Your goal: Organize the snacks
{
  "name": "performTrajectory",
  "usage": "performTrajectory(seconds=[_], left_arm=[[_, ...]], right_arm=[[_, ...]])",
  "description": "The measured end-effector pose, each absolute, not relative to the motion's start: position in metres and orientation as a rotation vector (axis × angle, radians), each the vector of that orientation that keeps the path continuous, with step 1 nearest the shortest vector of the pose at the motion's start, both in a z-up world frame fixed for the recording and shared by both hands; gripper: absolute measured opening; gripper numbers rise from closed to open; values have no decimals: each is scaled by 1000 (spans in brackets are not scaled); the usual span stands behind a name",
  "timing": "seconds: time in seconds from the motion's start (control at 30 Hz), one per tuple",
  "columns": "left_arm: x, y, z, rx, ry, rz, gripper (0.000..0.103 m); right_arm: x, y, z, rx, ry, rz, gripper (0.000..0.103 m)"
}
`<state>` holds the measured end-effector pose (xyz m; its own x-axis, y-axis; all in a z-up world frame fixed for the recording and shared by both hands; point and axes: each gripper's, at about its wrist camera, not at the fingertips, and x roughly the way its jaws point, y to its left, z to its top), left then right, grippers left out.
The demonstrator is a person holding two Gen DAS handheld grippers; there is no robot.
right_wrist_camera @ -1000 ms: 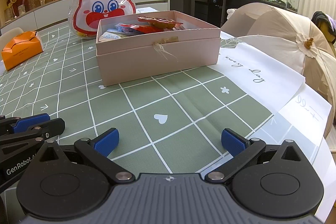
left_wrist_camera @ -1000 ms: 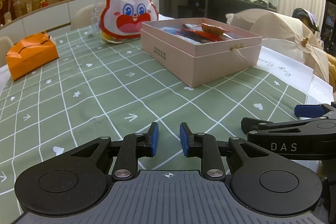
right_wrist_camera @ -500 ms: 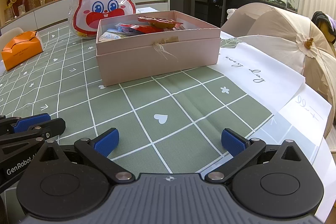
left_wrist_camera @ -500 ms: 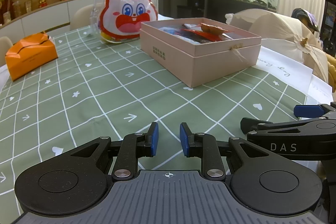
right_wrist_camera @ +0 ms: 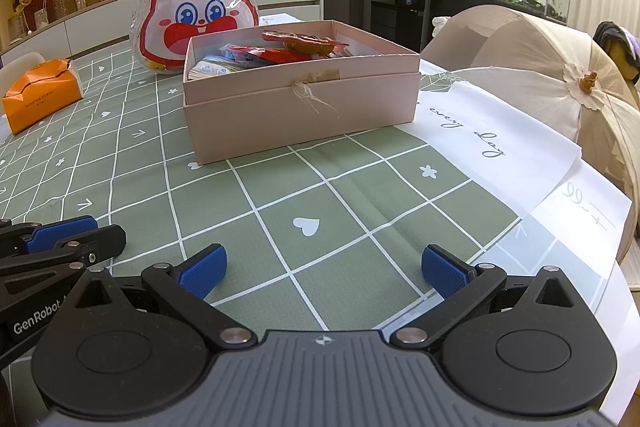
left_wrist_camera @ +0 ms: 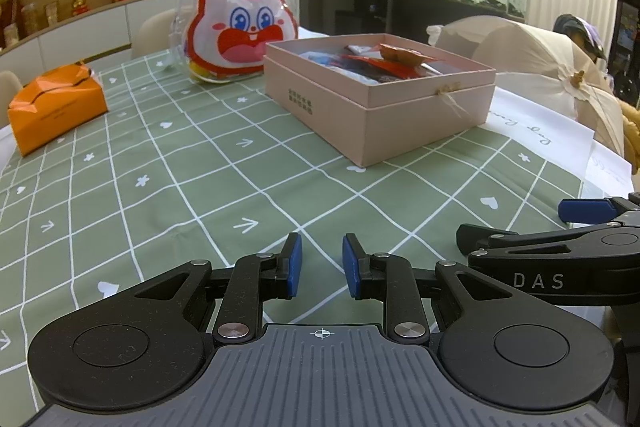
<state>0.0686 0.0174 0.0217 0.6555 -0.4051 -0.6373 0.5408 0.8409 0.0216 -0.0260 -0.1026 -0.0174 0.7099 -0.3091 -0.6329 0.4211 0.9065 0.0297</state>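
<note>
The left gripper (left_wrist_camera: 322,265) sits low over the green checked tablecloth (left_wrist_camera: 168,183), its 2 blue pads close together with a small gap and nothing between them. The right gripper (right_wrist_camera: 324,269) rests just beside it, spread wide and empty.

Straight ahead of both, well apart from them, stands the open pink cardboard box (right_wrist_camera: 300,107). Red and blue snack packets (right_wrist_camera: 276,53) lie inside it, so they stay in 1 tidy place. Behind the box leans a shiny plastic rabbit-face bag (right_wrist_camera: 194,15). Far to the left lies an orange paper pack (left_wrist_camera: 56,107), maybe the next thing to put away.
</note>
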Motion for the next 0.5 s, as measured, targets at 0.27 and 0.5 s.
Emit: performTrajectory(seconds=[0.27, 0.5], left_arm=[[70, 18, 21, 220, 666, -550, 26], [71, 19, 21, 212, 669, -565, 26]], right_arm=[[-26, -102, -17, 177, 668, -407, 103], [-26, -102, -17, 177, 668, -407, 103]])
